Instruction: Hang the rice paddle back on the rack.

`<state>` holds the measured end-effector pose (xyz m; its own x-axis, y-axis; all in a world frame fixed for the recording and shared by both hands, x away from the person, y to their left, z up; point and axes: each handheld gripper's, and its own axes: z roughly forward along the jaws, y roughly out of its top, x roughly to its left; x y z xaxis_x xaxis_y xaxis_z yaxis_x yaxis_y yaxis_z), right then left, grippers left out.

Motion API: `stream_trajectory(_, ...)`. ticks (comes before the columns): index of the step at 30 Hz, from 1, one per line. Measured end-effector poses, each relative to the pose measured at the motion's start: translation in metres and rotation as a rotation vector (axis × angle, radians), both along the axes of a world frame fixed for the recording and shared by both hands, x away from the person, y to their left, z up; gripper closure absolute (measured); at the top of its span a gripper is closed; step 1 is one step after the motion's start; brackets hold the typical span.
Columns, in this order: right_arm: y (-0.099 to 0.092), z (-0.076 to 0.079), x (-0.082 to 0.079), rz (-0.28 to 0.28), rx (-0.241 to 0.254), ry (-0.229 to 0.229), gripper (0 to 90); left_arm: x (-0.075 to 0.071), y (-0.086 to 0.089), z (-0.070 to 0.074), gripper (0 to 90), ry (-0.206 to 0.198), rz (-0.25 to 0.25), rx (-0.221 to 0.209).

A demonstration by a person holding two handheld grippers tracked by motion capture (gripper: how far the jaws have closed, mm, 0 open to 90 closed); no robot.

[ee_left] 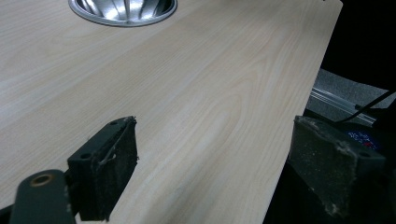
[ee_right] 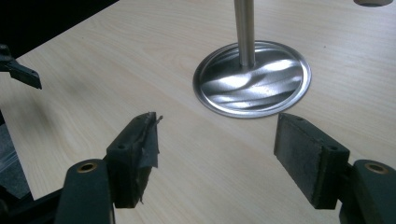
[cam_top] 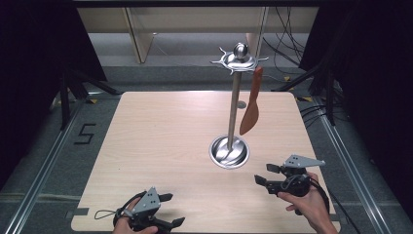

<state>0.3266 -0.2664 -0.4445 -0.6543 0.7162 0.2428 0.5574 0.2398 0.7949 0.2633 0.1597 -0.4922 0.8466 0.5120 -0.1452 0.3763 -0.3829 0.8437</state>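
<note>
Spanning the scene, a pale wooden desk [cam_top: 160,146] carries a polished steel utensil stand [cam_top: 234,97], from whose top an orange-brown spatula [cam_top: 251,114] is hung. Near its round base, the right gripper [cam_top: 267,174] and left gripper [cam_top: 171,209] are held with fingers wide, empty. A "5" [cam_top: 85,133] is marked on the floor.

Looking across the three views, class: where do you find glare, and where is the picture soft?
High view: glare on the stand's top. Right gripper view: bright streaks on the round base, while the near fingers look soft. Left gripper view: the fingers are blurred.
</note>
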Motion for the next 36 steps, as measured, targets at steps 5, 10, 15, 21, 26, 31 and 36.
stream_trajectory(5,0.0,-0.005,0.001,0.013,-0.018,-0.041,31.1,0.0,0.0,0.0,14.8,0.002,-0.002,0.006)
stream_trajectory(10,0.003,-0.006,-0.004,0.016,0.003,-0.007,30.8,0.0,0.001,0.001,14.8,0.0,-0.009,0.014)
stream_trajectory(15,0.005,-0.007,-0.007,0.016,0.015,-0.008,30.5,0.0,0.002,0.001,14.8,-0.003,0.001,0.023)
stream_trajectory(21,0.004,-0.009,-0.009,0.042,0.007,-0.018,29.5,0.0,0.002,0.001,14.8,0.007,0.008,0.011)
stream_trajectory(26,0.005,-0.01,-0.013,0.033,0.021,-0.015,29.2,0.001,0.002,0.001,14.8,-0.001,-0.003,0.017)
stream_trajectory(31,0.003,-0.012,-0.015,0.039,0.008,-0.009,28.8,0.0,0.002,0.001,14.8,0.004,0.001,0.008)
stream_trajectory(36,0.002,-0.013,-0.018,0.024,0.014,0.0,27.9,0.0,0.002,0.001,14.8,0.0,-0.005,0.019)
